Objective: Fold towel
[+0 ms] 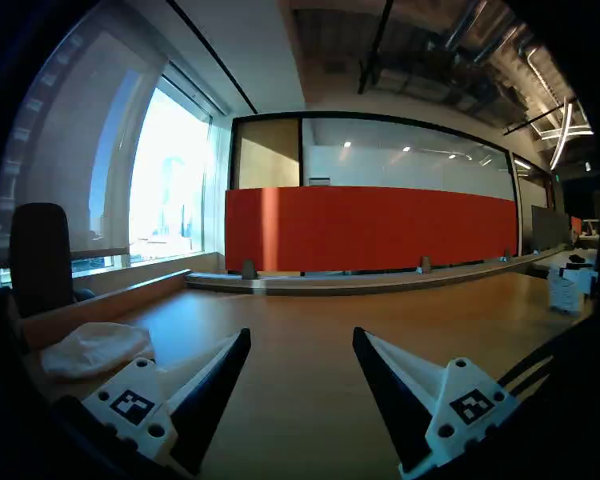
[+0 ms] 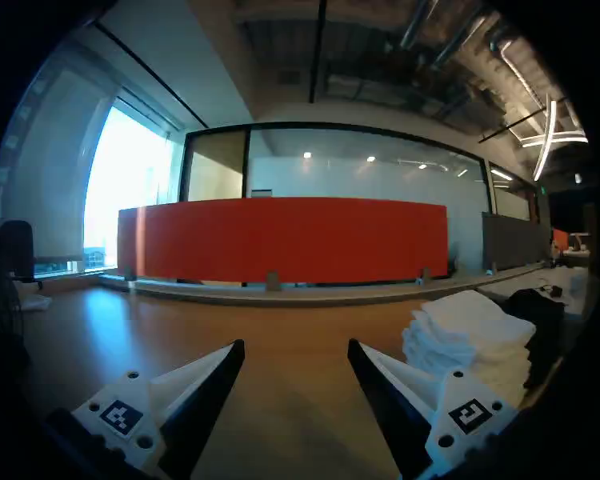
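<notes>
Setting: open office with a long wooden tabletop (image 1: pixel 316 320), a red partition panel (image 1: pixel 372 228) along its far edge, a glass wall above that, a bright window (image 1: pixel 168 188) to the left and exposed pipes on the ceiling.

Item 1: loose towel (image 1: pixel 96 348), white and unfolded. In the left gripper view it lies on the tabletop at the lower left, just beside a raised wooden ledge (image 1: pixel 100 304). It forms a low crumpled mound. The long axis runs roughly left to right across that view, following the ledge; no corner or hem can be made out. It sits to the left of the left tongs and apart from them.

Item 2: stack of folded towels (image 2: pixel 472 340), white. In the right gripper view it stands on the tabletop at the right, its layered folded edges facing the camera. A dark object (image 2: pixel 544 320) sits just behind it, too dim to identify.

Item 3: left tongs (image 1: pixel 301 331), fingers spread wide, level above the tabletop, pointing toward the partition, with wood showing between the tips.

Item 4: right tongs (image 2: pixel 295 342), fingers likewise spread wide, pointing toward the partition; the stack is just right of the right-hand finger.

Item 5: dark chair back (image 1: pixel 40 256), at the far left by the window.
</notes>
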A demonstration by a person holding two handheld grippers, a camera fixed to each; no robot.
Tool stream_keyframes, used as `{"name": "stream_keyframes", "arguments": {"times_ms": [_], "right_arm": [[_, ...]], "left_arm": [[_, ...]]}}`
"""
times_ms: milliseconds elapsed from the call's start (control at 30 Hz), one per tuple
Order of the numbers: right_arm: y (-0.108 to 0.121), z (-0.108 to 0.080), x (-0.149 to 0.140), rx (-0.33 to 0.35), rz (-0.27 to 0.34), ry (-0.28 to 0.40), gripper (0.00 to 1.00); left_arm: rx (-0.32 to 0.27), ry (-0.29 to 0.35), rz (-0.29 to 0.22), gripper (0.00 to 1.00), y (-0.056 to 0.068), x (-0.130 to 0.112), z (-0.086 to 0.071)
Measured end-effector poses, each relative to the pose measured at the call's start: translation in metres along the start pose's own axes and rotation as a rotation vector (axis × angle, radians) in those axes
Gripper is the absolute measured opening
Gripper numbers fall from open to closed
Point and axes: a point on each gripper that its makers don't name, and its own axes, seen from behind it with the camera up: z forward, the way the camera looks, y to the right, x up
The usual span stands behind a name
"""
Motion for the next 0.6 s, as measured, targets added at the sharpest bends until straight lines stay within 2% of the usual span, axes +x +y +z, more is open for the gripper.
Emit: {"name": "stream_keyframes", "arguments": {"times_ms": [600], "right_arm": [[-0.0001,0.0004,-0.0003,0.0,0.0,0.0,1.0]], "left_arm": [[0.0,-0.001,0.0,0.94,0.0,0.0015,-0.0003]]}}
